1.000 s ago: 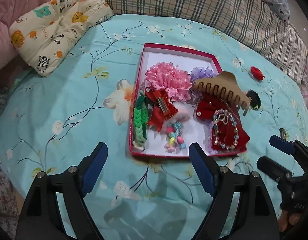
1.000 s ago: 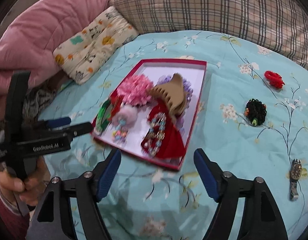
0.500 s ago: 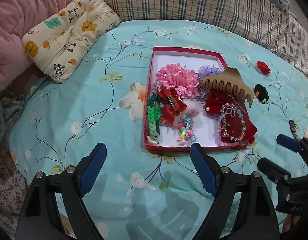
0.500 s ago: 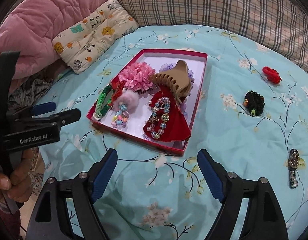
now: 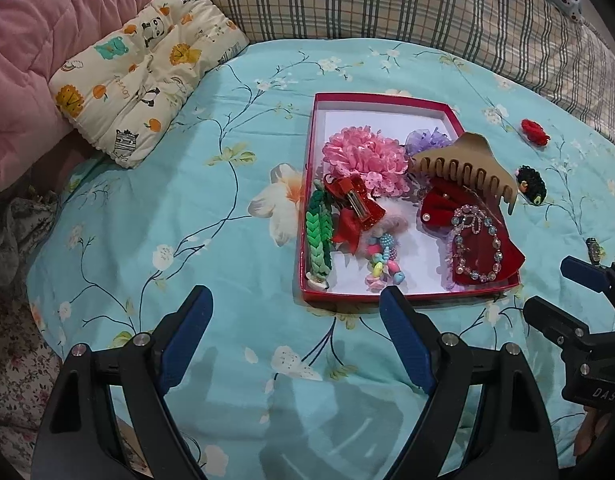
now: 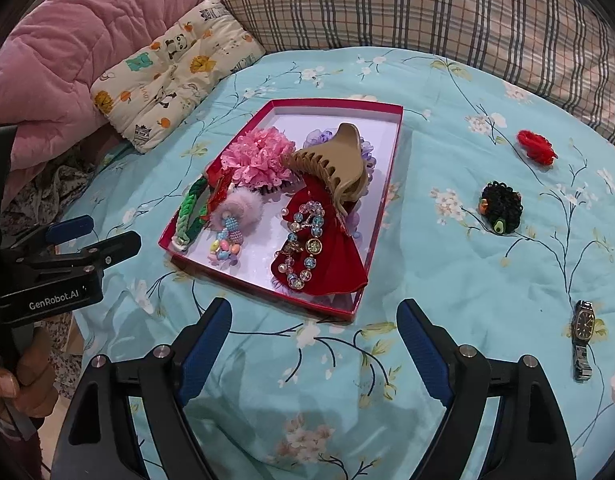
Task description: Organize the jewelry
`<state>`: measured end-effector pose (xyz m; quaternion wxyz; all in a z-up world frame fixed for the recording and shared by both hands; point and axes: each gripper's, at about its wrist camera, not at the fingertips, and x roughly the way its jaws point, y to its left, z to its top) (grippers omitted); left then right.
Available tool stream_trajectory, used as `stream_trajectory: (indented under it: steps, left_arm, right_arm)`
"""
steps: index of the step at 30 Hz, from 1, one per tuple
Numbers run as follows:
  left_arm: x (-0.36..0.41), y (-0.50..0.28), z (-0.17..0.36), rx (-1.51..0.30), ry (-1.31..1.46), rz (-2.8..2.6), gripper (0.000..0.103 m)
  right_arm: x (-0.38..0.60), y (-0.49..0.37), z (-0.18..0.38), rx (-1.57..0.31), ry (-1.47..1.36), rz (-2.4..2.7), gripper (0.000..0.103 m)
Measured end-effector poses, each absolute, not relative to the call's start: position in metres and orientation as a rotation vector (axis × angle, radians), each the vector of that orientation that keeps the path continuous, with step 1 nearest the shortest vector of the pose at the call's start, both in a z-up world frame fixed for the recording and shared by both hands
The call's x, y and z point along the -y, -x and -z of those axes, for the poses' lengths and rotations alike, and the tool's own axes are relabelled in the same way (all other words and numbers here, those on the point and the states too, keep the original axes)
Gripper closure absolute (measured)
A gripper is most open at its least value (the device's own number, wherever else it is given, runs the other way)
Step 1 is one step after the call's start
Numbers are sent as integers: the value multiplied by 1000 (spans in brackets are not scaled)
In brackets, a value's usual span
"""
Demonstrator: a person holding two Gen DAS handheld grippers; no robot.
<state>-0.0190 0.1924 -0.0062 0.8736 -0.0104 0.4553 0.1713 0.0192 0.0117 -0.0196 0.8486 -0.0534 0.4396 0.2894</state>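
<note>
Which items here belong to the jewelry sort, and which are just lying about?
Job:
- red box of hair pieces
- tan claw clip
- bead bracelet
- red scrunchie, black scrunchie and wristwatch, all loose on the sheet

Lying about:
- animal-print cushion
- pink quilt
- plaid bedding

The left hand-held gripper (image 6: 91, 236) reads "GenRobot.AI".

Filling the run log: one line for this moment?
left gripper open, empty | right gripper open, empty | red box filled | wristwatch on bedspread
</note>
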Motion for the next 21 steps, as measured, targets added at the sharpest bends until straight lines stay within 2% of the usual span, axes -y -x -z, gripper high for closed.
stream_trajectory:
  steps: [21]
  left_arm:
    - [-195, 14, 10, -965, 19, -364, 17]
  right_arm:
    - [-20, -26, 21, -927, 117, -609, 16]
